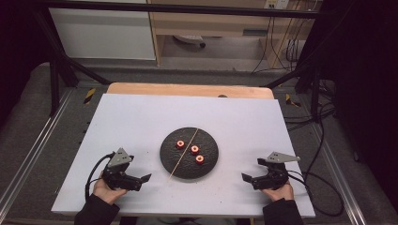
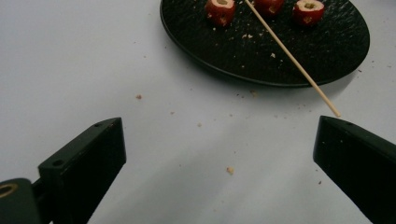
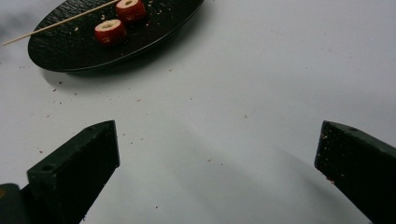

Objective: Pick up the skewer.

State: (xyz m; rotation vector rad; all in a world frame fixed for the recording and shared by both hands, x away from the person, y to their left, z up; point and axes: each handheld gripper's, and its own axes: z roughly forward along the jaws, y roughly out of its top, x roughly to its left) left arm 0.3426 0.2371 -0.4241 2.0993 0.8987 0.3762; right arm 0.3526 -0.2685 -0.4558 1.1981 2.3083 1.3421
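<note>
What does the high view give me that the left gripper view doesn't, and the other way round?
High view: both grippers, left and right, open and apart from the plate, plus the whole white table. Left gripper view: crumbs on the table and the fruit pieces' cored tops. Both: the plate, three red pieces, and the skewer lying across the plate, its near tip past the rim.

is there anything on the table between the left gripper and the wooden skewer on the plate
Nothing solid. The left gripper is open, and between it and the skewer there is bare white table with a few crumbs. The skewer's near end sticks out over the rim of the black plate towards the gripper.
</note>
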